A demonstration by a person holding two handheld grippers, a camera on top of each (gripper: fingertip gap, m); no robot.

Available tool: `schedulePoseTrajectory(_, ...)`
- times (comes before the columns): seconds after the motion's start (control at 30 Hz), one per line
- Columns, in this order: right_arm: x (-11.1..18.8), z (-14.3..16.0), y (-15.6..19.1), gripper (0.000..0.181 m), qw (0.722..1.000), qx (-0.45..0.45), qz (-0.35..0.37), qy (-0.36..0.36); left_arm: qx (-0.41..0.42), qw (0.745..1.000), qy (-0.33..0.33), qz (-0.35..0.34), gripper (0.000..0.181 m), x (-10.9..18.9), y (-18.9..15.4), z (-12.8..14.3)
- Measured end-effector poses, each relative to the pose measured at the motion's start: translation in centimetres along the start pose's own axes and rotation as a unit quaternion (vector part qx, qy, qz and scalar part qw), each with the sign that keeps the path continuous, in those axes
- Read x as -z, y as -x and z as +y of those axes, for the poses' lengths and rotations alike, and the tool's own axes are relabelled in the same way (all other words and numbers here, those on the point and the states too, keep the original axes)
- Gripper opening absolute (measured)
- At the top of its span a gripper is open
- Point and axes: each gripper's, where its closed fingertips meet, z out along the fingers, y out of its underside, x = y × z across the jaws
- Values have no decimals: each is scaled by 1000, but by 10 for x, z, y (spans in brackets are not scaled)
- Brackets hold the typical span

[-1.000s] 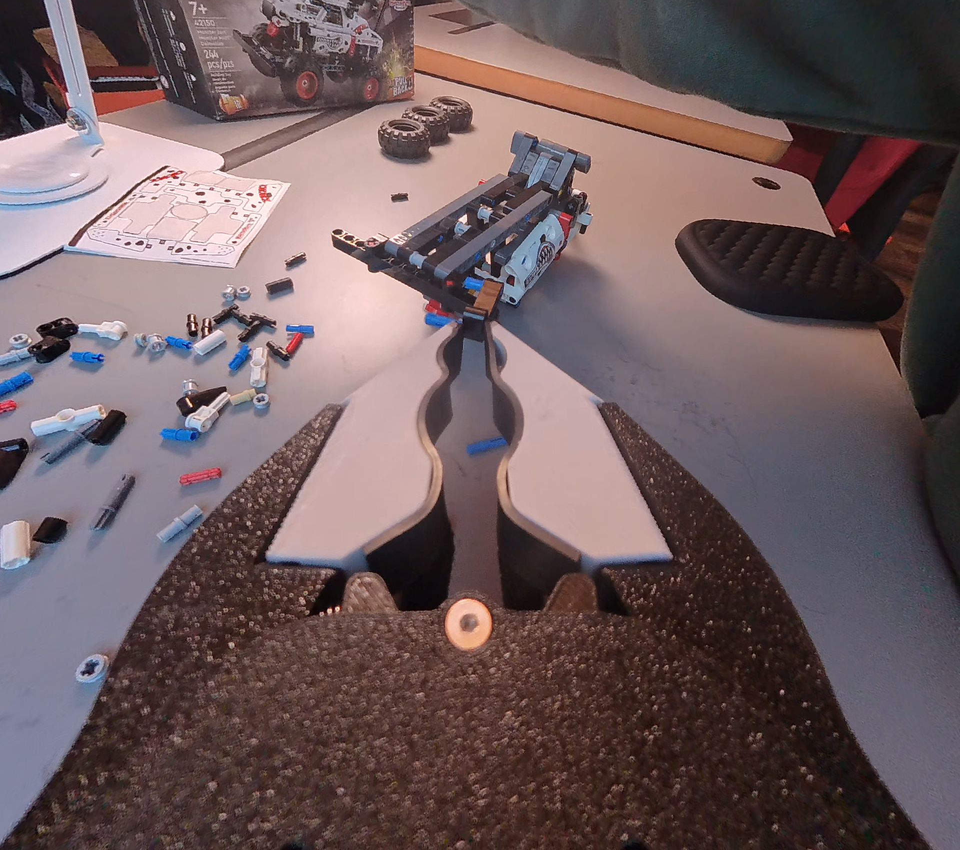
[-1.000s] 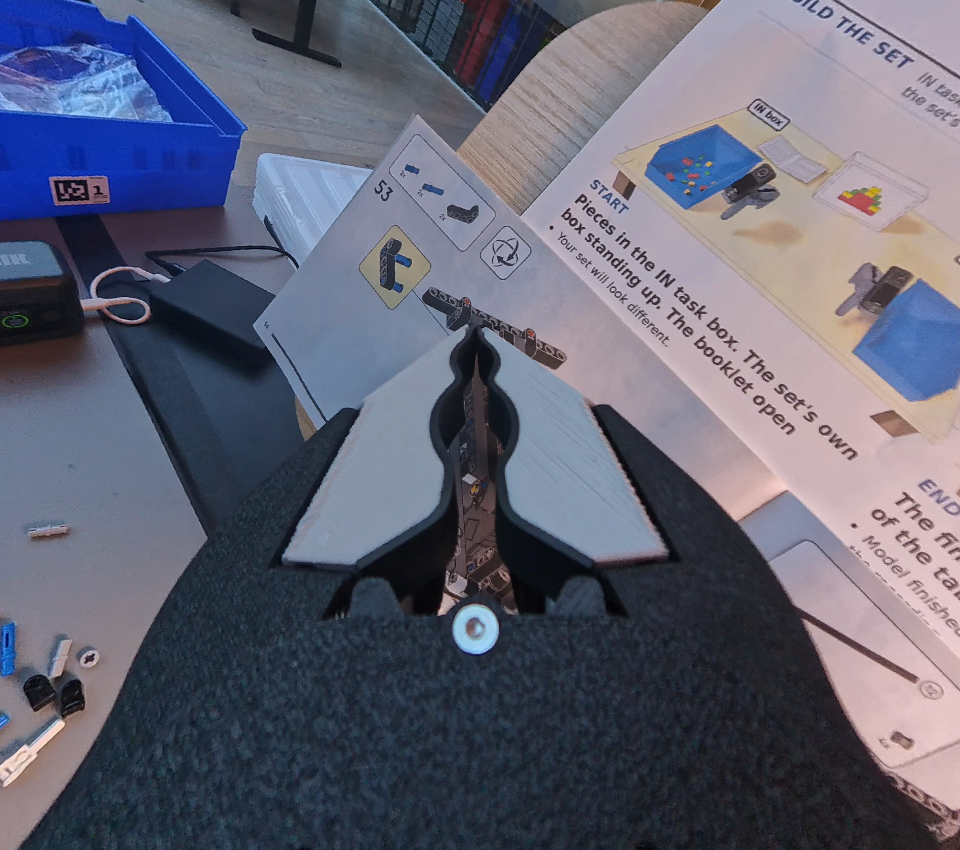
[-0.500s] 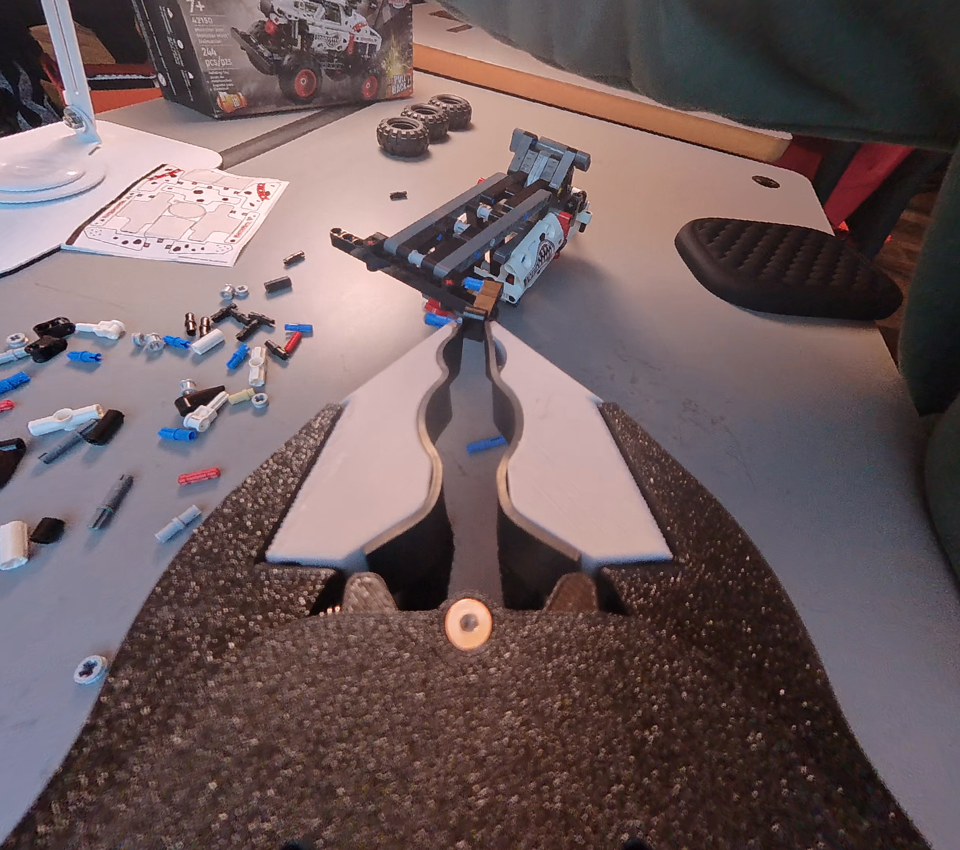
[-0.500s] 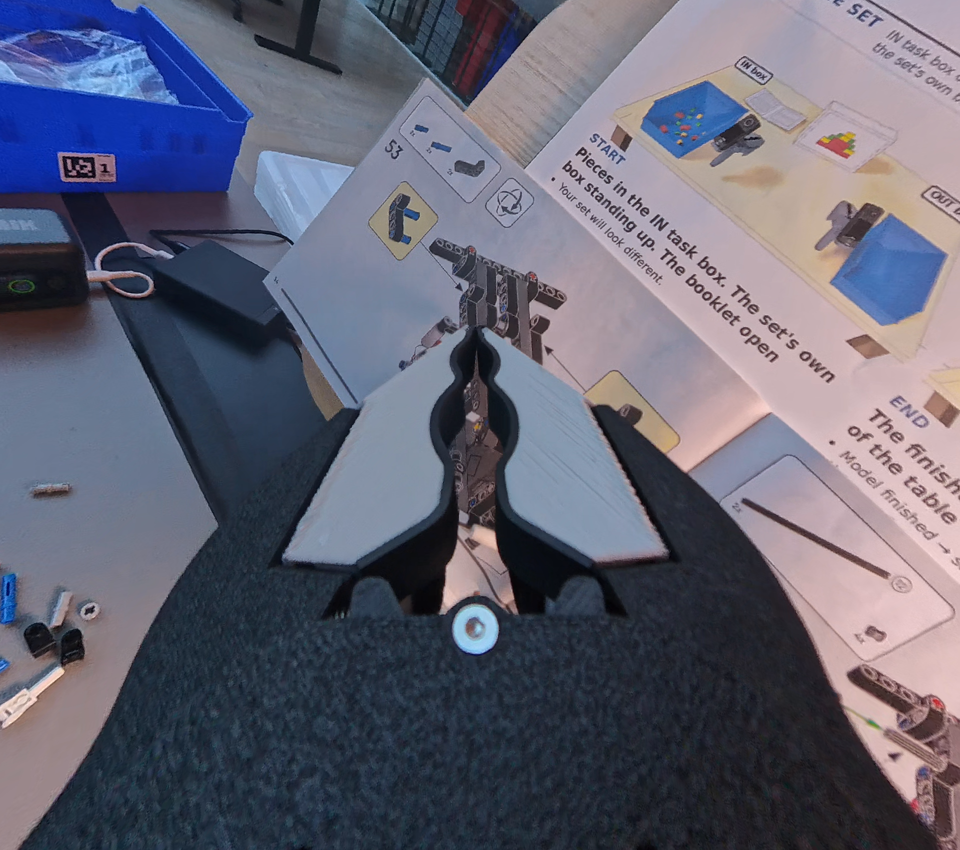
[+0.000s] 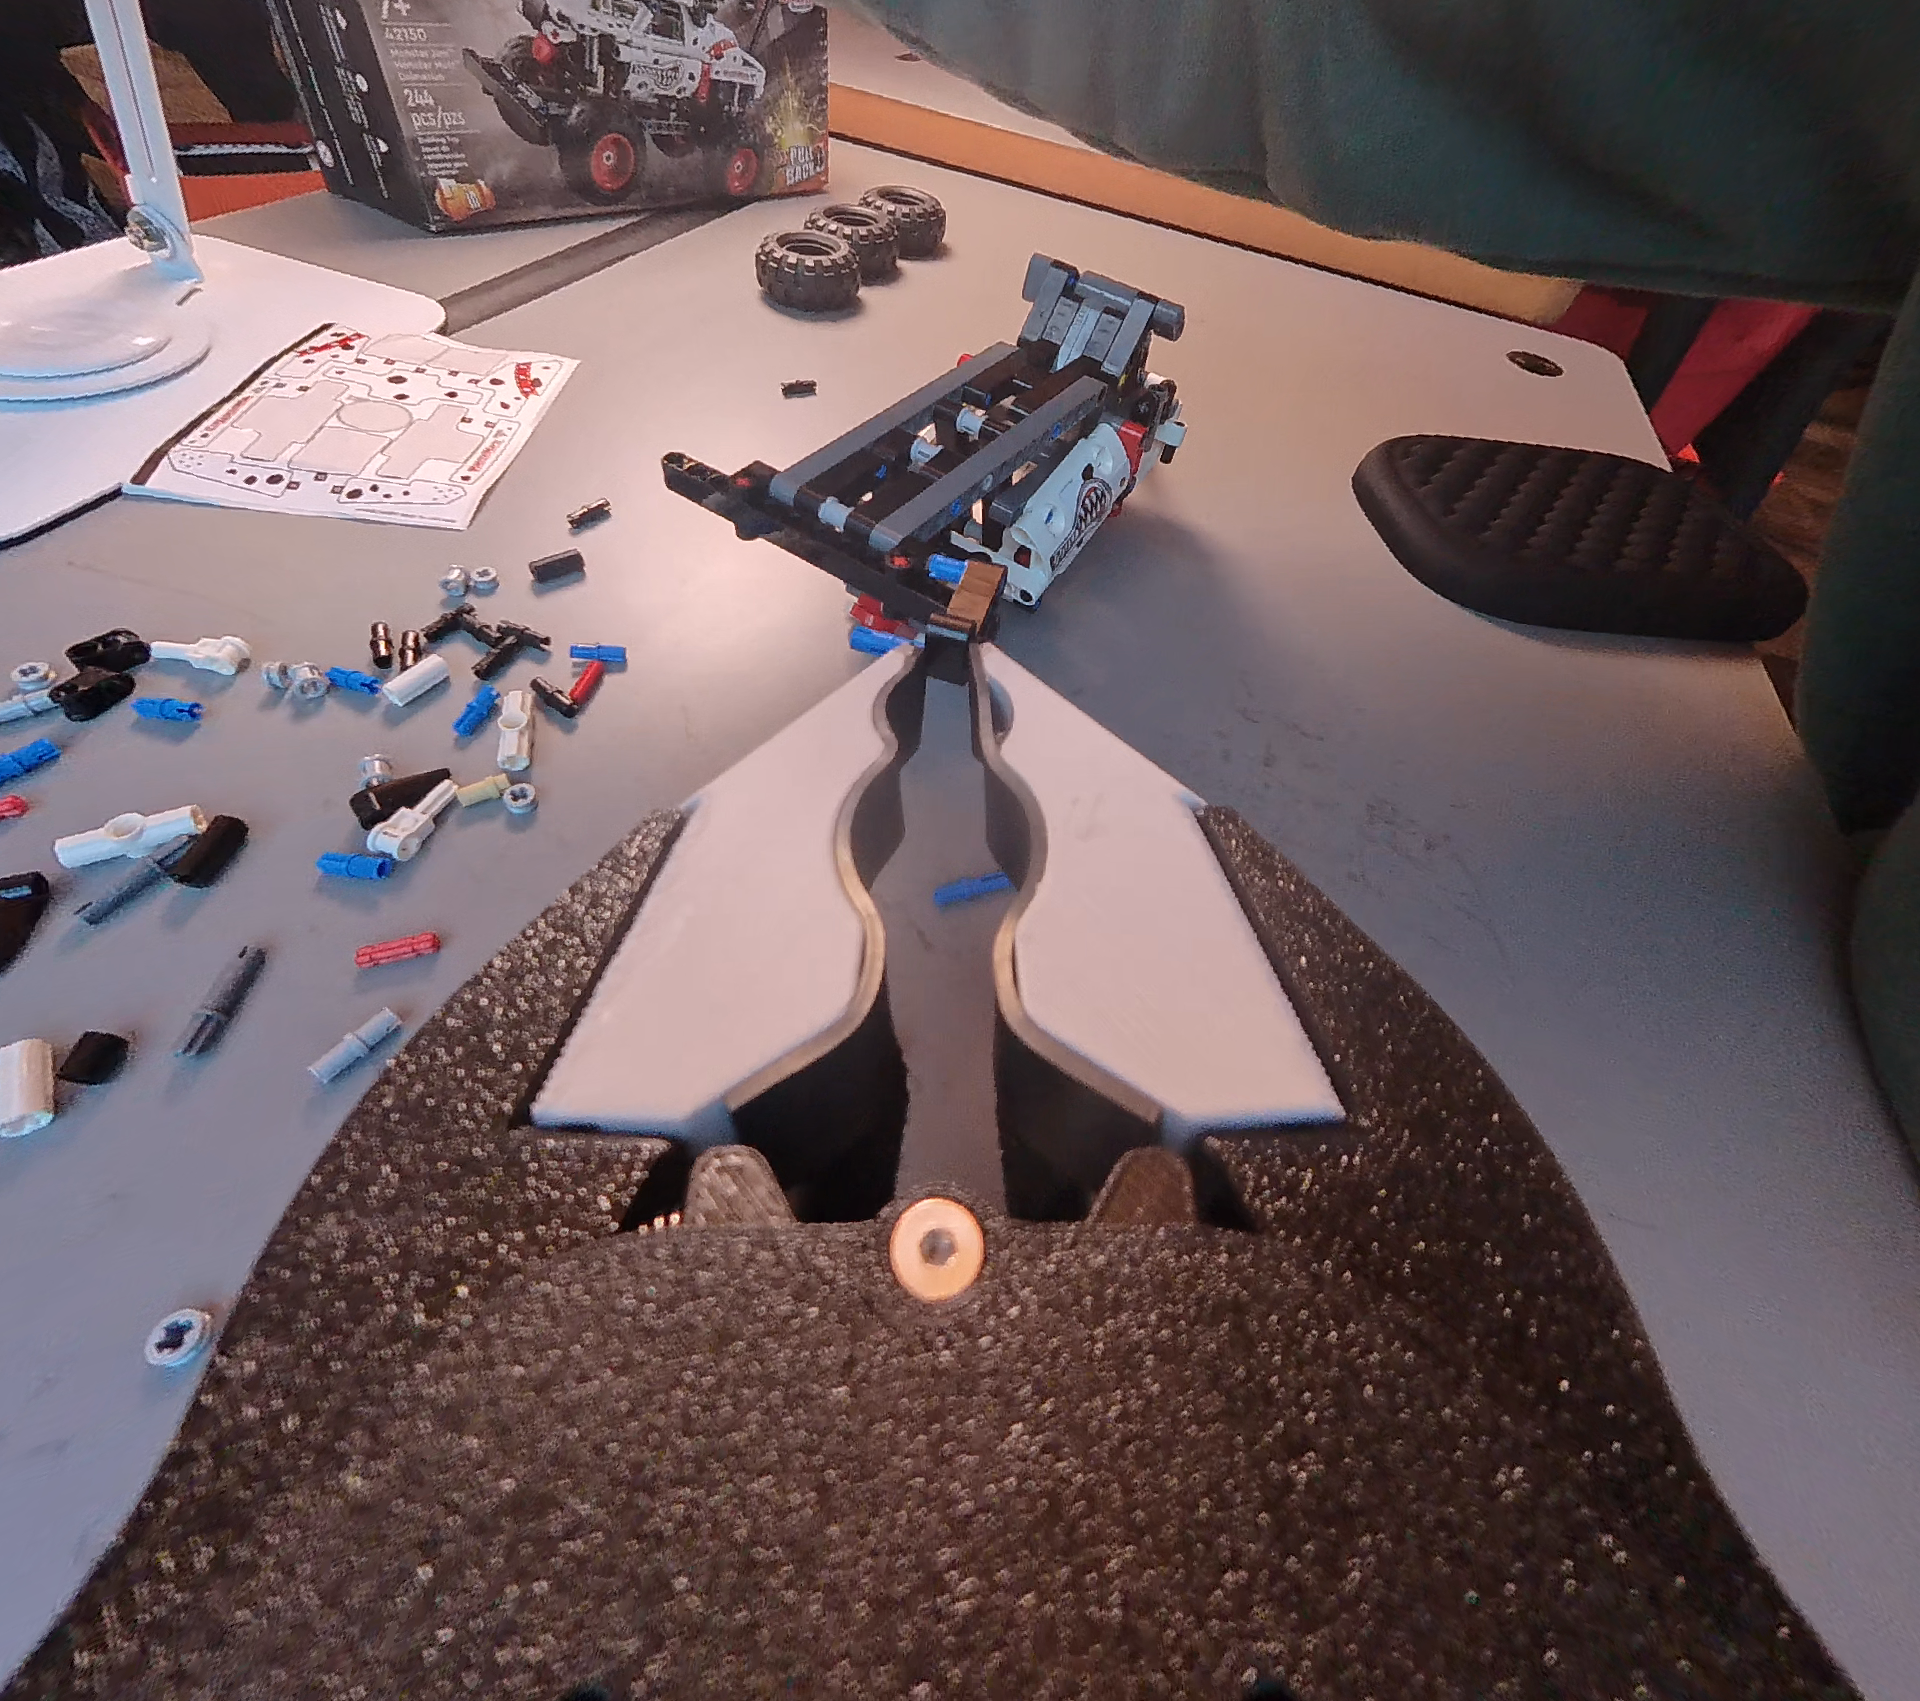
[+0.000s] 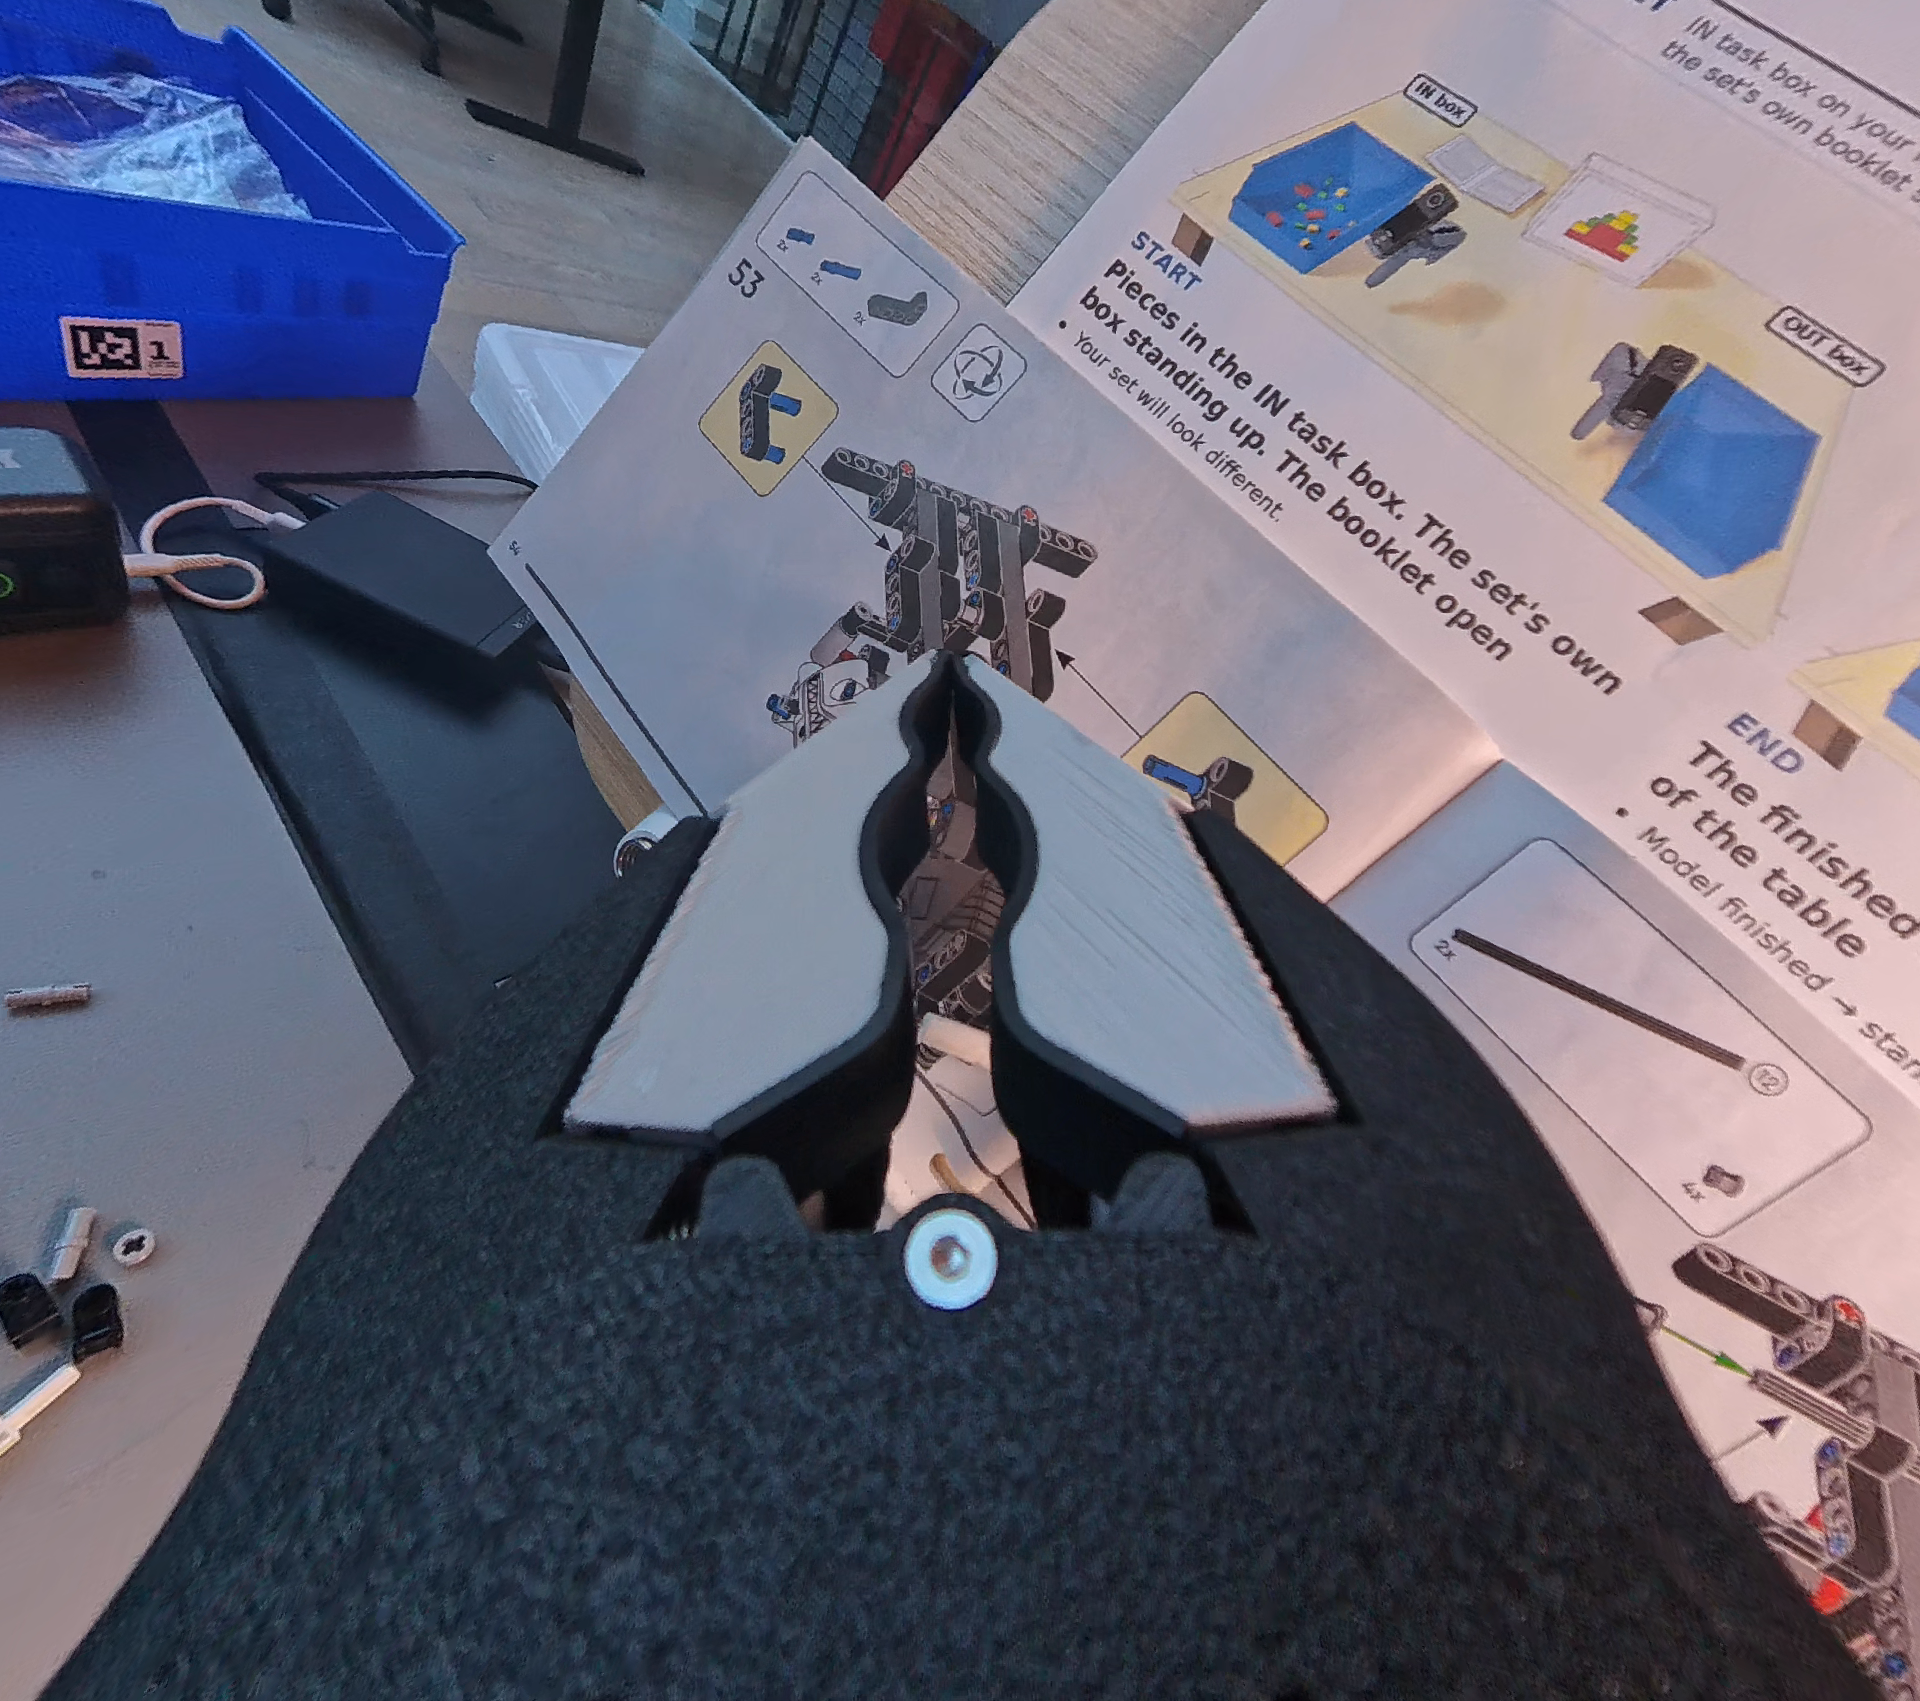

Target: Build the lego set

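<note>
The left gripper (image 5: pixel 943 664) is clamped on a small black piece (image 5: pixel 948 659) just short of the half-built truck (image 5: pixel 966 456) on the counter (image 5: pixel 1351 820), whose long axis runs away rightward. The right gripper (image 6: pixel 951 669), closed and empty, faces the instruction booklet (image 6: pixel 727 508) (likely checking the step).

The left gripper (image 5: pixel 948 662) has its fingers (image 5: pixel 790 830) pinched on a small black piece at the near corner of the half-built truck chassis (image 5: pixel 966 472), which rests on the grey bench (image 5: pixel 1403 872). Loose pins (image 5: pixel 312 768) lie scattered left; three tyres (image 5: pixel 847 243) stand before the set's box (image 5: pixel 561 51).
</note>
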Motion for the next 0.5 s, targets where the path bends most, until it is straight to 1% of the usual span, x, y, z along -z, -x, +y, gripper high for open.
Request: schedulePoseTrajectory(0.5,-3,-1,0,0,1000,-1,10,-5,-4,1000,0,-4,8,0,1,0)
